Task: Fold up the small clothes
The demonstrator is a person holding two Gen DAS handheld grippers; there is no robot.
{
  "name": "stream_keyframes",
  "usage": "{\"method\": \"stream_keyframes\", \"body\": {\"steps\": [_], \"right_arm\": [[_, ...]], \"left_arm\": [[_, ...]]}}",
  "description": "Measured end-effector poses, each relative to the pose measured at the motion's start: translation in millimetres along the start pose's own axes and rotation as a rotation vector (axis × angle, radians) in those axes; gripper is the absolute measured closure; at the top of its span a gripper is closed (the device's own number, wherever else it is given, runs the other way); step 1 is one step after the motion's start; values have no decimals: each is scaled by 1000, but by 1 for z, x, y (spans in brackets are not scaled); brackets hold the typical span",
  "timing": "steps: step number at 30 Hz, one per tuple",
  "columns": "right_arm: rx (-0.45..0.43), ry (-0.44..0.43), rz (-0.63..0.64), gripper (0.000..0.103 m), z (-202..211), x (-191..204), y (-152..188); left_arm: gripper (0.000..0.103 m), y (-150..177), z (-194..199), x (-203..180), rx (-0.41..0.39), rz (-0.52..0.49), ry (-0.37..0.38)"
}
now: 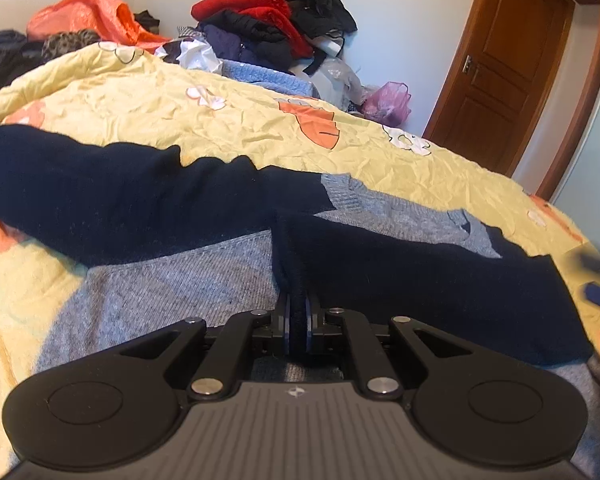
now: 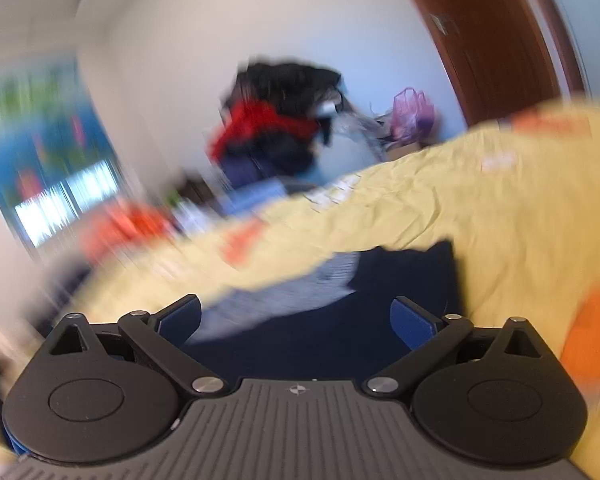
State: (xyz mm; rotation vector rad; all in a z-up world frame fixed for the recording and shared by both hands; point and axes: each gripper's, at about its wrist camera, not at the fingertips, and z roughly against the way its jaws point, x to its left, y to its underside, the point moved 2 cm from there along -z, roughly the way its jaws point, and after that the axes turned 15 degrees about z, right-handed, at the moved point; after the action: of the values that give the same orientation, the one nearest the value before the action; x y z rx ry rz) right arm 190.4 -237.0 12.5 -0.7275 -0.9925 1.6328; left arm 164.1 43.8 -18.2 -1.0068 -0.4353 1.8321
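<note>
A grey knit sweater (image 1: 172,280) with dark navy sleeves (image 1: 112,196) lies spread on the yellow flowered bedspread (image 1: 228,124). My left gripper (image 1: 299,312) is shut on a fold of the navy sleeve (image 1: 420,280) that crosses the grey body. In the blurred right wrist view, the same sweater (image 2: 300,292) shows its grey and navy parts just ahead of my right gripper (image 2: 296,316). Its jaws stand wide open, above the cloth with nothing pinched between the blue pads (image 2: 412,324).
A heap of red, black and blue clothes (image 1: 276,24) is piled at the far side of the bed. An orange cloth (image 1: 88,16) lies at the back left. A pink plastic bag (image 1: 388,104) sits near the brown door (image 1: 504,64).
</note>
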Motion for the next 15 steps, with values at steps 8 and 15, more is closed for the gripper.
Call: {"method": "stream_keyframes", "body": {"steps": [8,15], "right_arm": [[197,68,198,0,-48,12,12],[184,52,190,0,-43,11,16]], "left_arm": [[94,-2,1,6,6,34,13],[81,-23,64,38,-114,18,111]]}}
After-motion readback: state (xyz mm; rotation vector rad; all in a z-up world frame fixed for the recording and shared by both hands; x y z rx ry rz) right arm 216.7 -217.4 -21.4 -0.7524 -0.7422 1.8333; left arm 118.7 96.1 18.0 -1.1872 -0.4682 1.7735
